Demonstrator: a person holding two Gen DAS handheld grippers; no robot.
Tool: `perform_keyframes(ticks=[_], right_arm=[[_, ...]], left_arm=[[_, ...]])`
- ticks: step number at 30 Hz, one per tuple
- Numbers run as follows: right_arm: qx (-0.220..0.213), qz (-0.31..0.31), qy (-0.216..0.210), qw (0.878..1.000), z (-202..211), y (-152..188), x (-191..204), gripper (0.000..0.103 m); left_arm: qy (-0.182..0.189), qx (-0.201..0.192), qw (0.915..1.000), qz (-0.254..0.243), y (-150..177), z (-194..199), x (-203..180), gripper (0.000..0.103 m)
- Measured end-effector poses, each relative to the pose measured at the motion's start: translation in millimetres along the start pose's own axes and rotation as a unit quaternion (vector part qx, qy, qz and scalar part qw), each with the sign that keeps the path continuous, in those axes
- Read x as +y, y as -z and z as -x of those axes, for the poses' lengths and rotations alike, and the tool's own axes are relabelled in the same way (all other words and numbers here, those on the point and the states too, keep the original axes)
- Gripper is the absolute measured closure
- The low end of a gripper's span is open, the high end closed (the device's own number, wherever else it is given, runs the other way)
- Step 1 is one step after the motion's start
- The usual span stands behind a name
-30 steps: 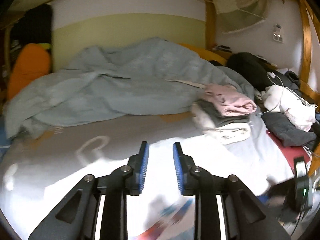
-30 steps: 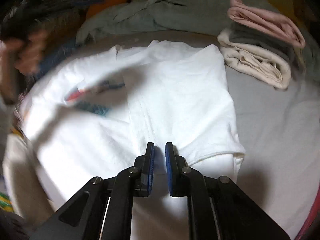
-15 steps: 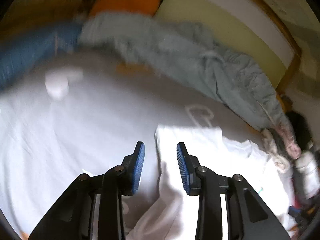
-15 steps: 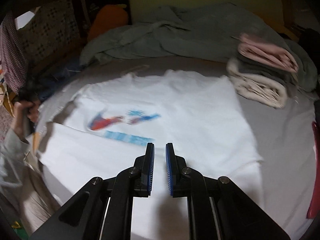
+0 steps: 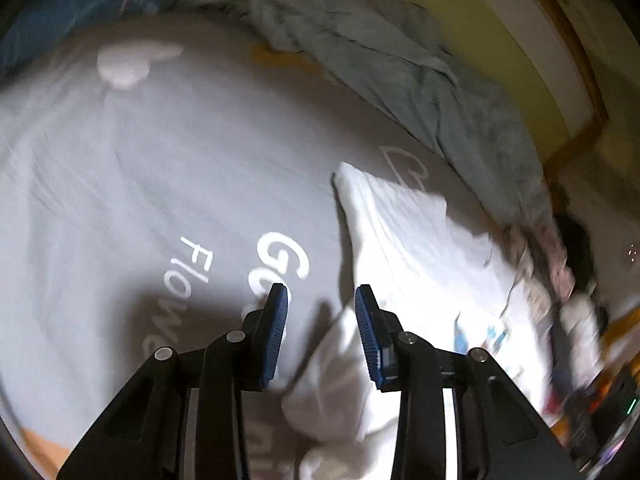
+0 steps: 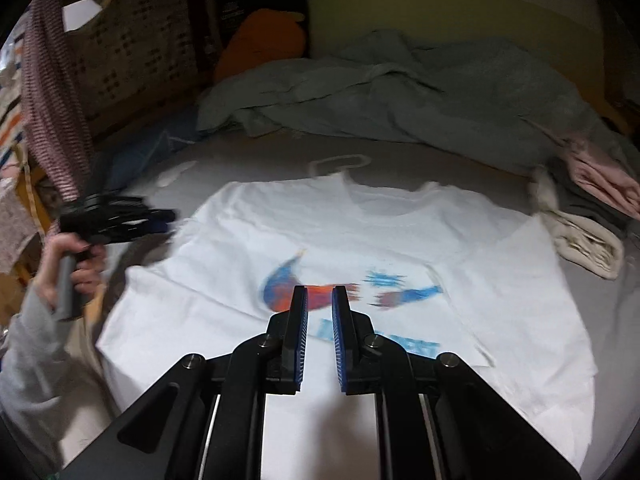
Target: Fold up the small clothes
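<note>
White printed cotton T-shirt [image 6: 360,240] spread flat, print up, on grey bed sheet [image 5: 160,180], not yet folded; folded stack [image 6: 592,216] beside its sleeve. Left tool [image 5: 321,312] moderately parted, empty, at shirt's edge. Right tool [image 6: 320,320] nearly closed, empty, above shirt.

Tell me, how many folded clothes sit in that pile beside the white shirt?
3 show: a pink one on top, a dark grey one under it, a cream one lowest. More may be hidden.
</note>
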State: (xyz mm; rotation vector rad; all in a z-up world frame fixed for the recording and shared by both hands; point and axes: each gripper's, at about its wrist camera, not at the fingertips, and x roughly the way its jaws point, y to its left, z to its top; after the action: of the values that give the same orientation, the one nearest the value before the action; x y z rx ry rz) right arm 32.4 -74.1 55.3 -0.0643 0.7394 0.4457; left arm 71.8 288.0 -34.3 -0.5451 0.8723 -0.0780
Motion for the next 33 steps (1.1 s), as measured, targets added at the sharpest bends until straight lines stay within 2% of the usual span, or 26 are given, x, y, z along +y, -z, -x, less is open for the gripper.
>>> perform_keyframes(ticks=[3, 5, 6, 9, 12, 17, 21, 23, 24, 25, 27, 31, 33], right_arm=[[0.002, -0.028, 0.025, 0.999, 10.1, 10.8, -30.5, 0.091], [-0.007, -0.033, 0.062, 0.997, 22.4, 20.0, -50.3, 0.091], [-0.018, -0.037, 0.09, 0.995, 32.9, 28.2, -64.2, 0.091], [-0.04, -0.067, 0.144, 0.986, 56.8, 50.2, -97.8, 0.091], [-0.055, -0.128, 0.171, 0.975, 80.4, 80.7, -134.3, 0.091], [-0.048, -0.166, 0.183, 0.968, 100.7, 124.6, -162.8, 0.091], [-0.039, -0.193, 0.163, 0.967, 103.5, 142.5, -176.6, 0.089], [-0.036, -0.206, 0.146, 0.967, 102.7, 147.4, -180.4, 0.074], [-0.038, -0.212, 0.14, 0.966, 102.8, 149.4, -182.2, 0.058], [-0.04, -0.212, 0.14, 0.966, 103.4, 151.0, -180.1, 0.05], [-0.042, -0.212, 0.138, 0.967, 104.2, 153.5, -179.8, 0.05], [-0.029, -0.235, 0.116, 0.965, 102.3, 161.8, -184.9, 0.049], [-0.026, -0.25, 0.104, 0.962, 102.7, 166.7, -187.7, 0.049]], left_arm=[[-0.036, -0.049, 0.9975, -0.036, 21.9, 19.5, -14.2, 0.069], [-0.114, -0.114, 0.9863, -0.034, 41.2, 39.1, -22.3, 0.071], [-0.128, -0.137, 0.9812, -0.048, 51.8, 47.6, -28.7, 0.071], [-0.086, -0.175, 0.9785, -0.065, 81.5, 69.0, -44.3, 0.071], [-0.058, -0.191, 0.976, -0.088, 114.9, 77.0, -62.6, 0.071], [-0.049, -0.191, 0.9743, -0.109, 163.4, 71.0, -88.8, 0.069], [-0.06, -0.195, 0.972, -0.117, 170.8, 64.0, -102.5, 0.065], [-0.068, -0.2, 0.9711, -0.111, 175.0, 63.9, -102.0, 0.063], [-0.068, -0.202, 0.9712, -0.106, 179.2, 65.4, -101.5, 0.06], [-0.068, -0.202, 0.972, -0.1, 183.3, 65.5, -99.7, 0.059], [-0.082, -0.201, 0.9723, -0.085, 190.7, 64.4, -96.4, 0.056], [-0.106, -0.189, 0.9746, -0.055, 198.7, 60.8, -86.5, 0.055], [-0.128, -0.201, 0.9701, -0.047, 202.1, 65.2, -83.4, 0.055]])
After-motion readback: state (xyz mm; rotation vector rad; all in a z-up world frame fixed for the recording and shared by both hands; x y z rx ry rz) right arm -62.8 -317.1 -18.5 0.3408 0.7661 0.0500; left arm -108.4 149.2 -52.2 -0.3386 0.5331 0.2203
